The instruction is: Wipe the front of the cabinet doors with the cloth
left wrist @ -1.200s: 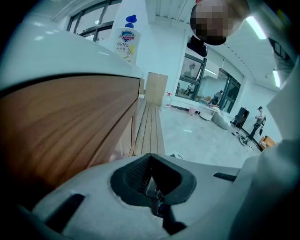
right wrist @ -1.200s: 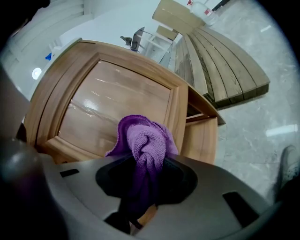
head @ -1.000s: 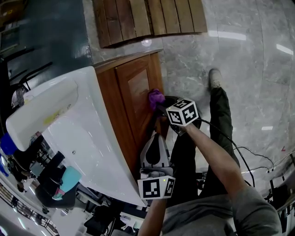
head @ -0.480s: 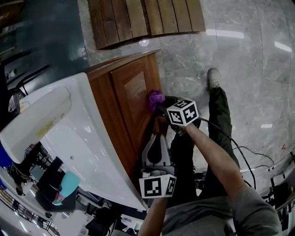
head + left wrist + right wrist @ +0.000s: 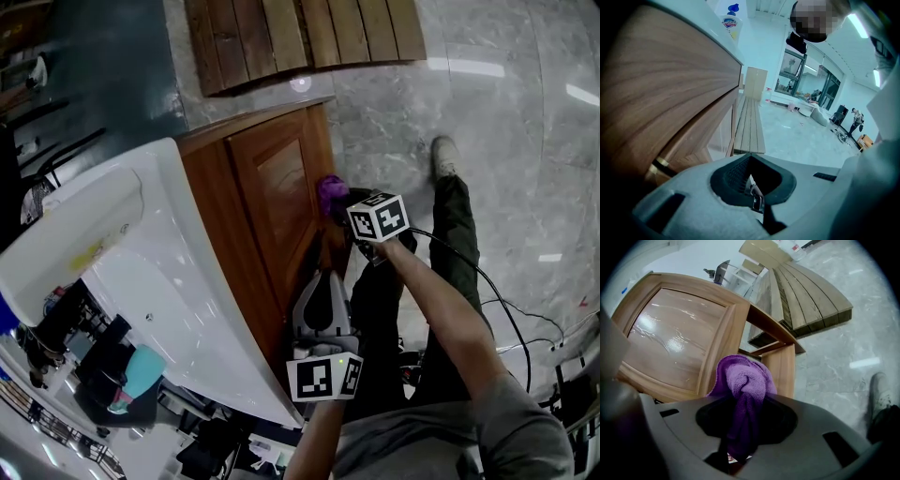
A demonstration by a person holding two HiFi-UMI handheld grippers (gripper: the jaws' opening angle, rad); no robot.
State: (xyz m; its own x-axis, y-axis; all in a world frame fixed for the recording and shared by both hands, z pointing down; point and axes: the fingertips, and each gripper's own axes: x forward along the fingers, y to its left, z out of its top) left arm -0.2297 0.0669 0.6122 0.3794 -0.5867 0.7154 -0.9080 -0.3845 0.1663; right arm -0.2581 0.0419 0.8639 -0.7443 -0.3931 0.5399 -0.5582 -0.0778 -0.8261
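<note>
The wooden cabinet door (image 5: 281, 192) runs under the white counter; in the right gripper view its glossy panel (image 5: 677, 341) fills the left. A bunched purple cloth (image 5: 332, 193) presses against the door's frame near the far edge. My right gripper (image 5: 345, 212) is shut on the cloth (image 5: 743, 380), which bulges out in front of the jaws and hangs down between them. Lower down, my left gripper (image 5: 323, 281) sits beside the door, jaws together and holding nothing. In its own view the left gripper (image 5: 752, 187) points along the cabinet side (image 5: 661, 93).
A white sink counter (image 5: 159, 281) overhangs the cabinet. A slatted wooden platform (image 5: 300, 37) lies on the marble floor (image 5: 506, 112) beyond it. The person's leg and shoe (image 5: 443, 155) stand right of the door, with cables (image 5: 506, 309) trailing on the floor. A soap bottle (image 5: 731, 21) stands on the counter.
The right gripper and the cloth have slid a little further along the door front, away from me. The left gripper has kept its place.
</note>
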